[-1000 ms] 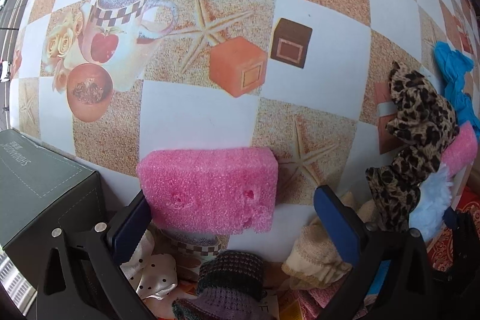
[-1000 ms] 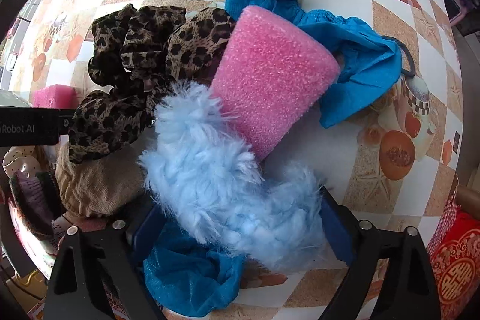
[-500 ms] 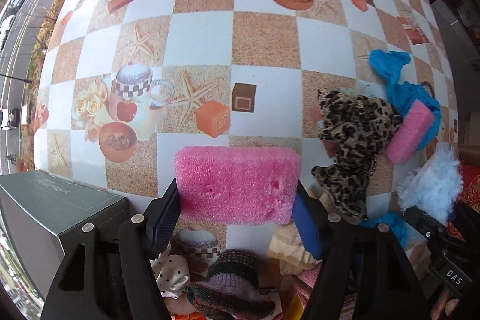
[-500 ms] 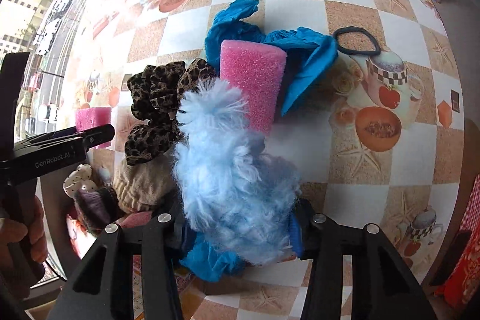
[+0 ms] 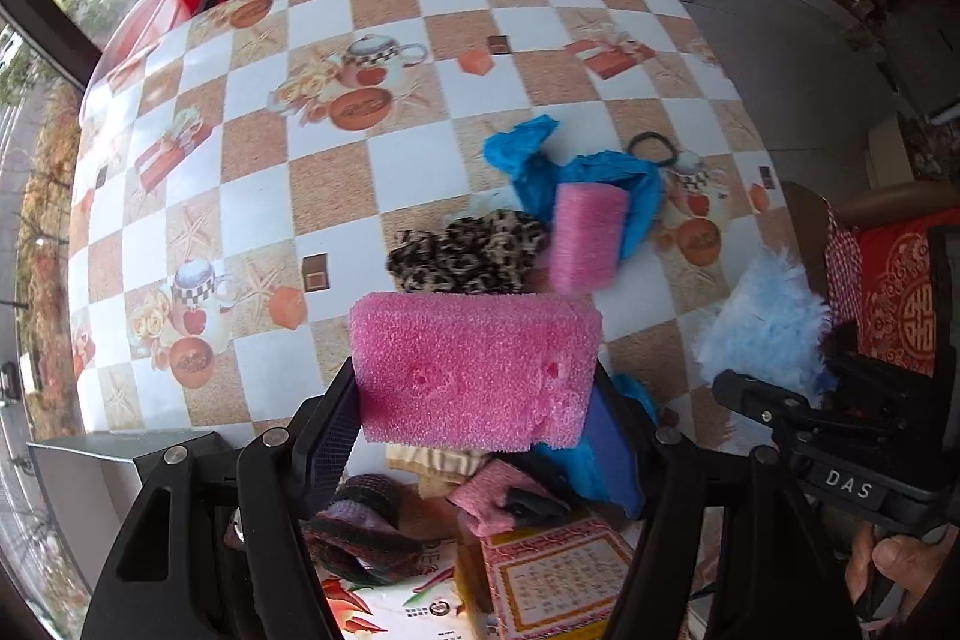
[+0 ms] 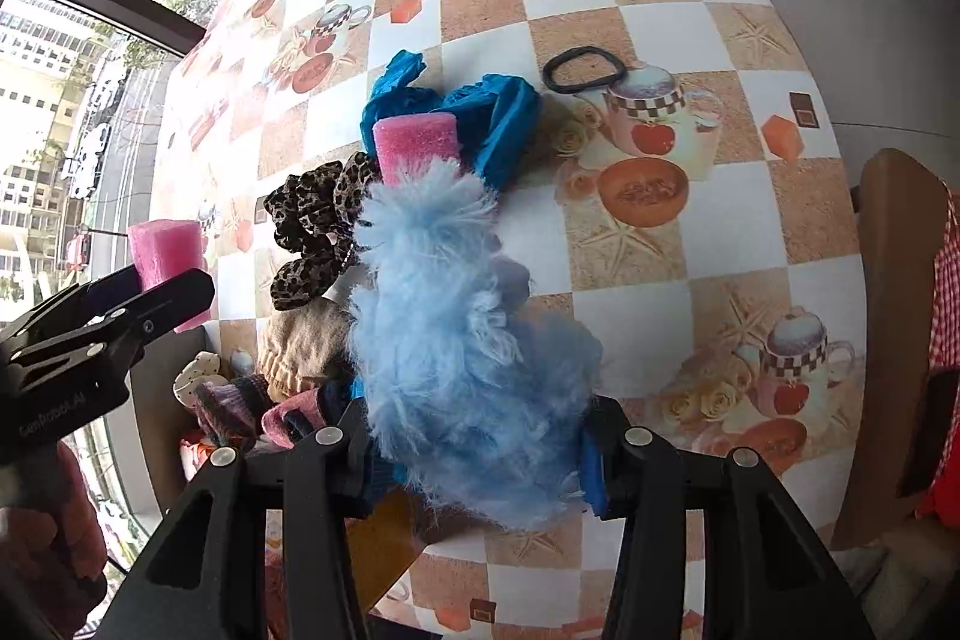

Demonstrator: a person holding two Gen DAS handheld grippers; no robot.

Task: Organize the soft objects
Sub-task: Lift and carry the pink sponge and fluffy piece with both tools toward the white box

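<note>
Both tools have risen off the table since a second ago, each carrying its catch. Left tool (image 5: 477, 412) is clamped on a pink sponge (image 5: 474, 367), held above the checkered table (image 5: 336, 172). Right tool (image 6: 474, 439) is clamped on a fluffy blue puff (image 6: 456, 334). On the table, at 12 o'clock from the held sponge, lie a leopard scrunchie (image 5: 465, 253), a second pink sponge (image 5: 585, 238) and blue cloth (image 5: 540, 160); a black hair band (image 6: 585, 70) rests at 1 o'clock.
</note>
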